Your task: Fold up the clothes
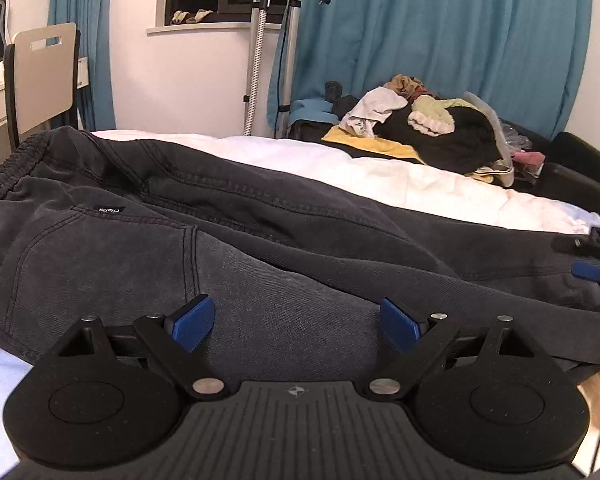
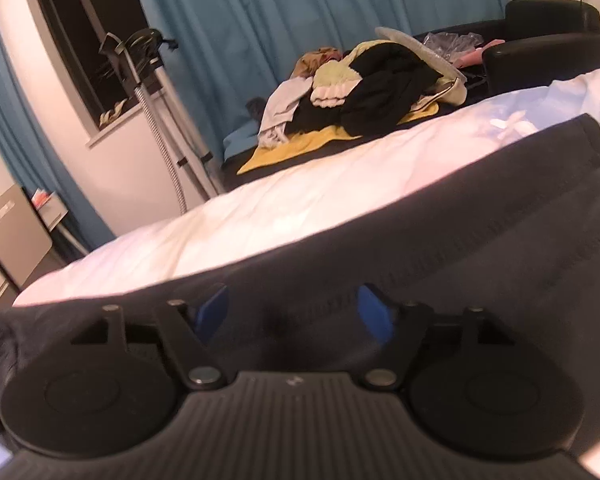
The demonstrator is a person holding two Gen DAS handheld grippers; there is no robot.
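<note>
A pair of dark grey trousers (image 1: 228,232) lies spread across the white bed (image 1: 380,176), waistband toward the left of the left wrist view, one leg running off to the right. The left hand-held gripper (image 1: 296,324) hovers over the seat of the trousers with its blue pads well apart and nothing between them. The right hand-held gripper (image 2: 294,312) sits low over the leg end of the same trousers, also spread open and gripping nothing; its view is blurred, so I cannot tell whether the pads touch the cloth.

With both grippers empty, the trousers look laid out for the next fold, which judging by the flat, doubled shape is probably bringing the legs up toward the waistband.

What could go wrong: the cloth is thick and layered, so a pinch may catch only the top layer and the fold would drag apart. A pinch too far from the hem would leave the end drooping and crooked. The near edge of the trousers lies close to the edge of the bed, so a careless pull could slide them off.

No real container is in view. Behind the bed, a loose pile of clothes (image 1: 432,124) lies heaped on a dark sofa (image 2: 548,40), waiting its turn.
</note>
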